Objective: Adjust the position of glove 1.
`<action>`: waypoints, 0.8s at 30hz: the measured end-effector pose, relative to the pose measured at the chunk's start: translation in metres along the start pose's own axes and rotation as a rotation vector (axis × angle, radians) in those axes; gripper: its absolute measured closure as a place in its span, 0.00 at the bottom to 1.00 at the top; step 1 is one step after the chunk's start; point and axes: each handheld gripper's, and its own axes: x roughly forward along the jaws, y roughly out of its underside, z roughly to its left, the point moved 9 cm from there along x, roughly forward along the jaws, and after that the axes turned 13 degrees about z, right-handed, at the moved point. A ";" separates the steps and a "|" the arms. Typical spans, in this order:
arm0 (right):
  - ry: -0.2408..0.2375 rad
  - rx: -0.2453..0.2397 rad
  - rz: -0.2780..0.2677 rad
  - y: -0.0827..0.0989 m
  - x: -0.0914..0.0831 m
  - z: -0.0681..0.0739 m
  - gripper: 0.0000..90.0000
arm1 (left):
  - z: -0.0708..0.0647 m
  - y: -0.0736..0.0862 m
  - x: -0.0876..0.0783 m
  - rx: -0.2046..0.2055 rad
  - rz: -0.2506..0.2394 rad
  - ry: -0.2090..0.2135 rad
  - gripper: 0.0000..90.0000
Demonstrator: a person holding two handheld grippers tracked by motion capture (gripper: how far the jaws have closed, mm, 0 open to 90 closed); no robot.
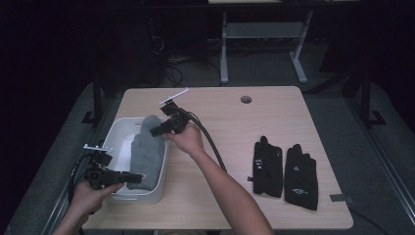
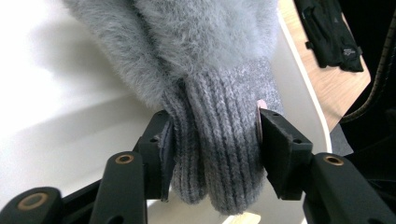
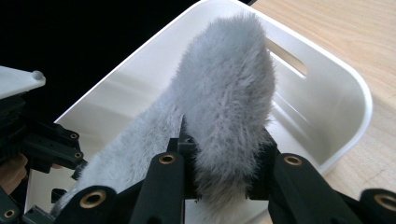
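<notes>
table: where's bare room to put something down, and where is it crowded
Bare wood runs from the white bin across to the black gloves, and along the table's far edge around the round hole. The bin is crowded by the grey mitten.

The right gripper point(image 3: 223, 163) clamps its fingers point(image 3: 187, 158) on the fuzzy grey glove's point(image 3: 224, 107) tip, over the white bin point(image 3: 345, 88) on the wooden worktop point(image 3: 345, 28)

Grey glove point(image 2: 205, 70): fuzzy upper end cropped by frame top beyond the fingers point(image 2: 280, 149); cuff tip hidden below them.
</notes>
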 end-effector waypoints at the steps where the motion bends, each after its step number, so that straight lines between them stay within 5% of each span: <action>1: 0.003 0.001 0.003 0.000 0.001 0.000 0.79 | 0.001 0.000 0.002 -0.006 0.013 -0.010 0.51; 5: 0.027 -0.008 0.024 0.001 0.005 0.001 0.69 | 0.006 0.002 0.005 -0.018 0.046 -0.045 0.45; 14: 0.097 -0.024 0.001 -0.005 0.001 0.000 0.57 | 0.012 -0.002 -0.004 -0.047 0.003 -0.073 0.43; 24: 0.106 -0.011 -0.024 -0.005 -0.015 -0.003 0.55 | 0.005 -0.012 -0.018 -0.009 -0.061 -0.089 0.43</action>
